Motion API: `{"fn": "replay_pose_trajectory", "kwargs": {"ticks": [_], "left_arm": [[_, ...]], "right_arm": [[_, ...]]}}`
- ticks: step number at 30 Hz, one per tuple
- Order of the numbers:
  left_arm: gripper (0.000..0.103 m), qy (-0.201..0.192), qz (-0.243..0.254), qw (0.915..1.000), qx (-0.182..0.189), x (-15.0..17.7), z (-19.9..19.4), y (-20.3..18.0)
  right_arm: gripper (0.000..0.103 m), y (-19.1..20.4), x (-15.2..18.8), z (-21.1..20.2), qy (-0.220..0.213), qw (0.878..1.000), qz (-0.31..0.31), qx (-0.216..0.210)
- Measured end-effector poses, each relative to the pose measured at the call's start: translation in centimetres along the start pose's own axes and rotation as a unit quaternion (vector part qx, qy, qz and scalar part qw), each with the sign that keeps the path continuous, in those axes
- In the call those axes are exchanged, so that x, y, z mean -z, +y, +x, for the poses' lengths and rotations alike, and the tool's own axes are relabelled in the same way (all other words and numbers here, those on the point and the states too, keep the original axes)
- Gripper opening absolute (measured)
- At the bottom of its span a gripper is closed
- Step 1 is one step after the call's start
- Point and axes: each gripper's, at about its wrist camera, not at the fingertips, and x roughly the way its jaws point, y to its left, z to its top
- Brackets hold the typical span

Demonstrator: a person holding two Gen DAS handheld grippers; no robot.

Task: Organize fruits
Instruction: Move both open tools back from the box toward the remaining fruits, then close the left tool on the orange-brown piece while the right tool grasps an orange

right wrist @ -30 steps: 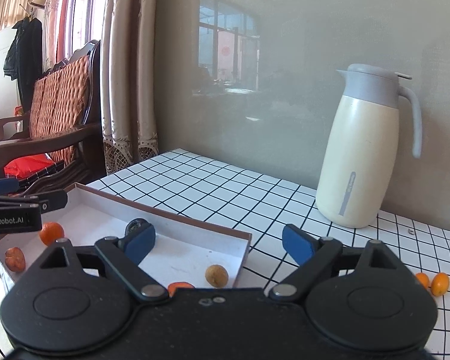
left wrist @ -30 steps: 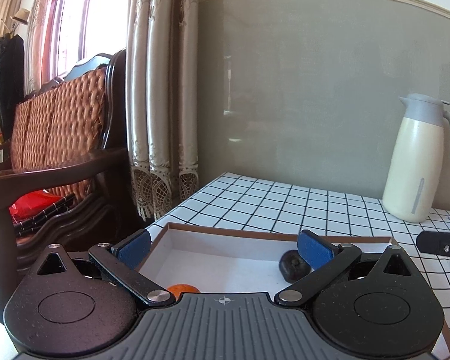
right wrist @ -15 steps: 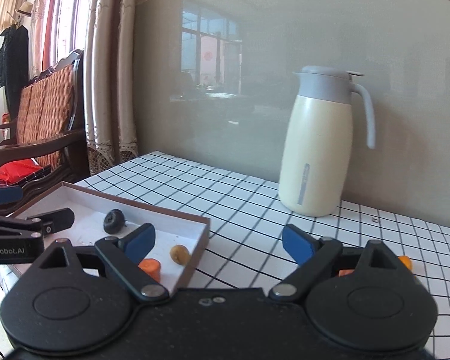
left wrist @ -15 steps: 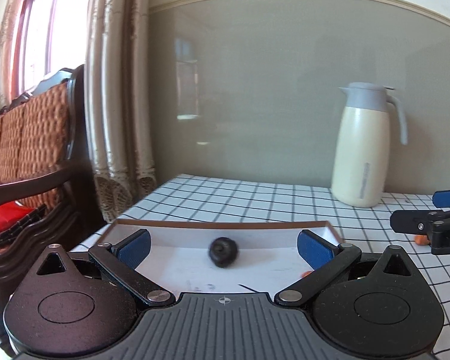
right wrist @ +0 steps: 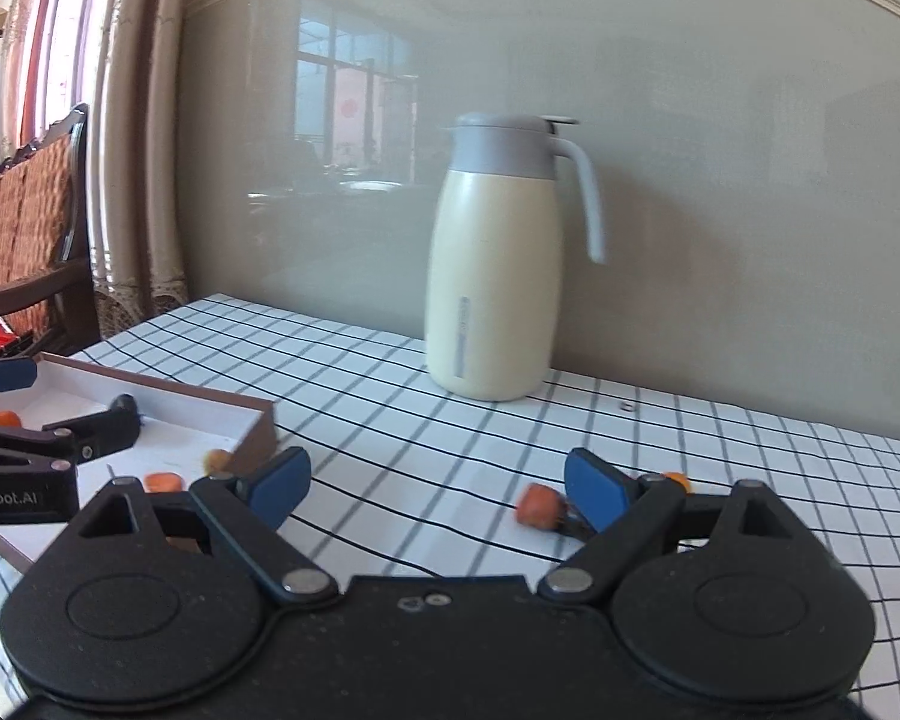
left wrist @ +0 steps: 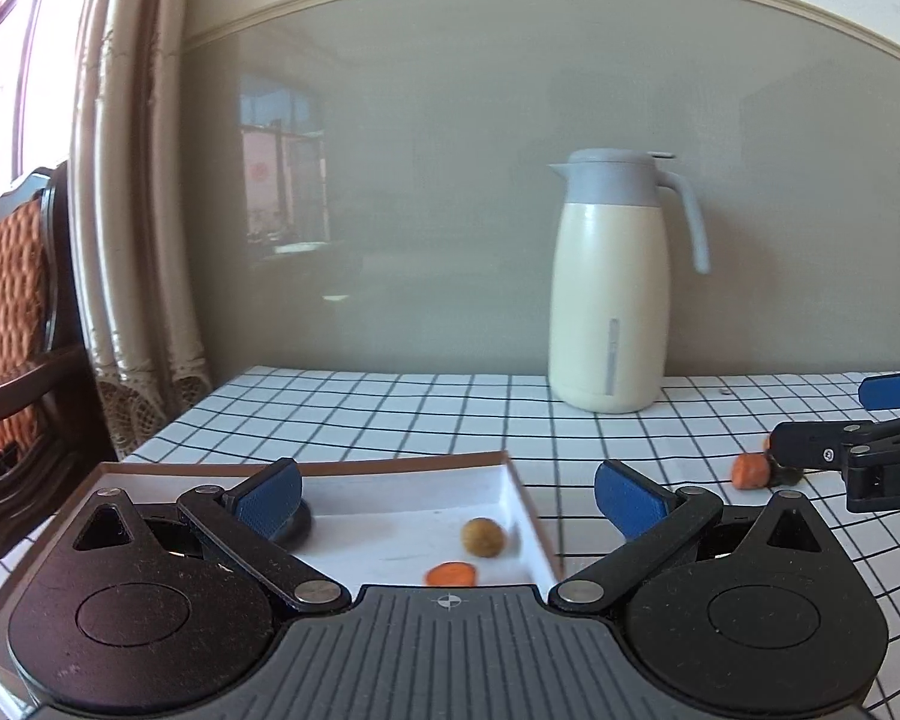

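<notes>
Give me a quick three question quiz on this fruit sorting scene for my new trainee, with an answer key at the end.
1. True or false: the right gripper is shut on a fruit.
2. The brownish round fruit lies: A) in the box, B) beside the jug, C) in the left gripper.
3. Fill in: the orange fruit nearest the right gripper lies on the checked ____.

Key: 1 false; 2 A; 3 tablecloth.

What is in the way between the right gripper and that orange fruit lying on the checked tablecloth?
Nothing visible. The right gripper is open, and the orange fruit lies on bare tablecloth just inside its right finger. The jug stands well behind.
</notes>
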Motion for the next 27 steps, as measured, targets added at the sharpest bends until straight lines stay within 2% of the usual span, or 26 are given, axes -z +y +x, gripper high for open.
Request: {"fn": "replay_pose_trajectory", "kwargs": {"ticks": [12,21,27], "left_arm": [[0.103,0.000,0.018,0.9985,0.052,-0.5,1.8,-6.4],[0.103,0.021,0.046,0.9944,0.094,0.1,4.2,-11.8],[0.103,0.053,0.077,0.9900,0.106,1.0,6.5,-15.9]], "right_arm": [[0.085,-5.8,1.9,0.3,0.010,0.997,0.021,0.068],[0.085,-9.7,2.7,1.2,0.021,0.994,0.036,0.101],[0.085,-11.5,3.3,3.1,0.036,0.992,0.042,0.110]]}}
